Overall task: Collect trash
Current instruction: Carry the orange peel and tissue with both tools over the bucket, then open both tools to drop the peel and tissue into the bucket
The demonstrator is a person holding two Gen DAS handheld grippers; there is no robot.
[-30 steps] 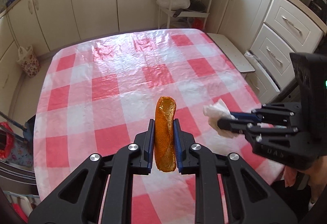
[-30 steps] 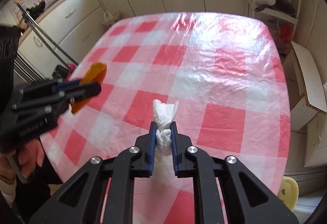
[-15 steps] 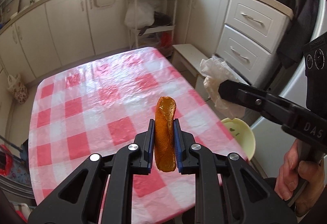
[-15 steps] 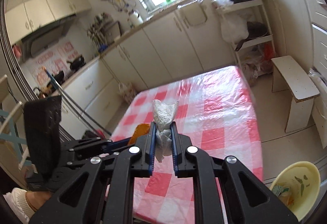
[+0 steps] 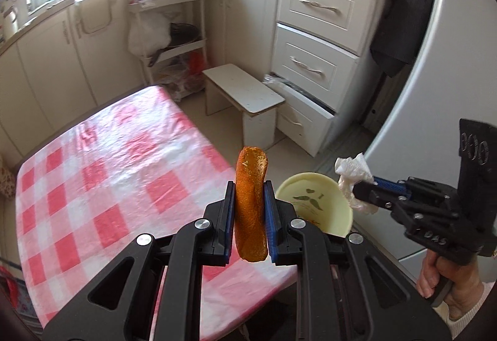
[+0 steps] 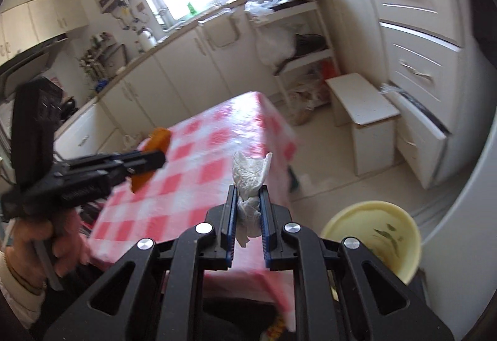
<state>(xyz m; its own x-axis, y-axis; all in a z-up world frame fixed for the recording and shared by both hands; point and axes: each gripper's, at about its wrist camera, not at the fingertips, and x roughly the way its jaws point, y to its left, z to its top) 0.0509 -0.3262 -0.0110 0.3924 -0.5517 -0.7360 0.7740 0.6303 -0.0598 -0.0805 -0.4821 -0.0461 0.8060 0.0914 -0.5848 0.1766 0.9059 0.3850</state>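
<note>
My left gripper (image 5: pixel 249 210) pinches an orange peel (image 5: pixel 251 204). My right gripper (image 6: pixel 247 210) clamps a crumpled tissue (image 6: pixel 250 179), near the yellow bin (image 6: pixel 372 238).

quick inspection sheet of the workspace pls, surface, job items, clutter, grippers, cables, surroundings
surface: table under a red and white checked cloth with a glossy cover; nothing seen on the part in view
job's things: orange peel and crumpled white tissue, both held up in the air; pale yellow bin on the floor past the table's corner, some scraps inside
clutter: nothing seen on the table
grippers: left gripper shut on the orange peel; right gripper shut on the tissue
cables: nothing seen
surroundings: white stool, drawer unit with its bottom drawer ajar, shelf rack holding bags and pans, cream cabinets, window
</note>
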